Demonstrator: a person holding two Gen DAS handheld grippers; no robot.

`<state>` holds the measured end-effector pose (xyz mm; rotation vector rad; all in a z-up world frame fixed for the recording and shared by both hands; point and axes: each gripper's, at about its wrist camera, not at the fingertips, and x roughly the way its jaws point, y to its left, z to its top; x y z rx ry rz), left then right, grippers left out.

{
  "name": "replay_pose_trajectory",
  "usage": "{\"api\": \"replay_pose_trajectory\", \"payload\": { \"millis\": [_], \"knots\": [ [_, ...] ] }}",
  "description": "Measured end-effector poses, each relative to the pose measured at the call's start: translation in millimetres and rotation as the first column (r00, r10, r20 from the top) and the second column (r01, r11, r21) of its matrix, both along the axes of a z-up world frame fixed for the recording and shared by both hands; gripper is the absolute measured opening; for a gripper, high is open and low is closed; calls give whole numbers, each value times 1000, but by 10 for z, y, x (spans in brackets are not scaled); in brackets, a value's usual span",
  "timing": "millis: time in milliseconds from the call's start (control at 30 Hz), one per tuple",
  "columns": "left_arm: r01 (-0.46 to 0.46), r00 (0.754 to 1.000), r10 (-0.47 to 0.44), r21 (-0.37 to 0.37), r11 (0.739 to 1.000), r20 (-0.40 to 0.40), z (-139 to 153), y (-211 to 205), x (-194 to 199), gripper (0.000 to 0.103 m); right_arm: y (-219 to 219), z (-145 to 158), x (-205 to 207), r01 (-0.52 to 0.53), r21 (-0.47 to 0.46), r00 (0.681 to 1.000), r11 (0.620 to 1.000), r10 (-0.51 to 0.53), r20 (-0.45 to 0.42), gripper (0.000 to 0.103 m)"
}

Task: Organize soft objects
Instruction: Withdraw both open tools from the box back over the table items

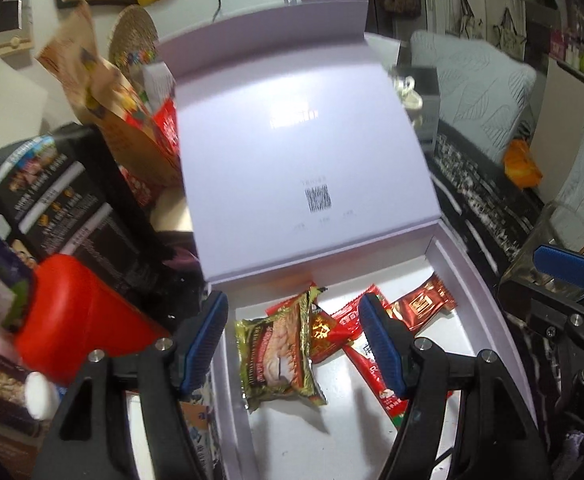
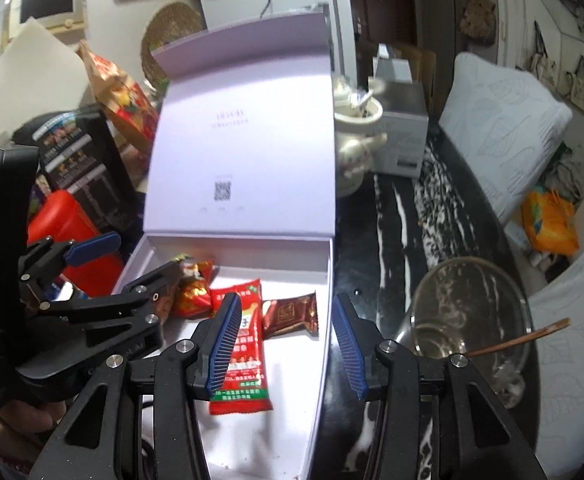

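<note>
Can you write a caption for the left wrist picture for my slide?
Open left gripper hovers over snack packets lying inside an open white box.

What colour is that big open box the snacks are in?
The box is pale lilac, lid included, with a white floor. The left wrist view shows it best.

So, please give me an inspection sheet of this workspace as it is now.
Surface: dark marbled table, crowded on its left side.
Job's things: open lilac box, lid up; inside lie a gold packet, a long red packet, a brown packet and more red ones.
Clutter: red container, black box, paper bag, glass bowl with a stick, white figurine.
Grippers: left gripper open above the gold packet; right gripper open at the box's right wall; neither holds anything.
Cables: one dark cord on the white appliance behind.
Surroundings: pale cushions, orange bag.
</note>
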<state>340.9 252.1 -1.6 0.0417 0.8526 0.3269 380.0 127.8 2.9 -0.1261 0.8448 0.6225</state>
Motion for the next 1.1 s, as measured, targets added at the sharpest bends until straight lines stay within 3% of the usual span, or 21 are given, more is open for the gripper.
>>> {"api": "replay_pose_trajectory", "payload": {
  "millis": [500,800,833,900,967,1100],
  "knots": [
    [61,978,-60,3,998,197,805,-333,-641,68,-306,750,-633,14,63,981,998,-26,194,47],
    [116,952,-105,-25,993,286,1118,-514,-1112,68,-539,1107,-1144,38,70,947,997,-58,316,64],
    [124,949,-110,-30,992,294,1140,-527,-1157,69,-572,1139,-1211,41,75,943,996,-63,327,65],
    [130,943,-115,-27,991,312,1187,-564,-1254,84,-628,1189,-1321,45,79,936,996,-70,346,66],
    [131,932,-121,-8,991,341,1235,-610,-1371,90,-691,1233,-1430,54,80,929,995,-79,361,73],
    [153,920,-143,4,988,365,1314,-703,-1570,92,-796,1288,-1618,62,87,919,994,-91,384,74]
  ]
}}
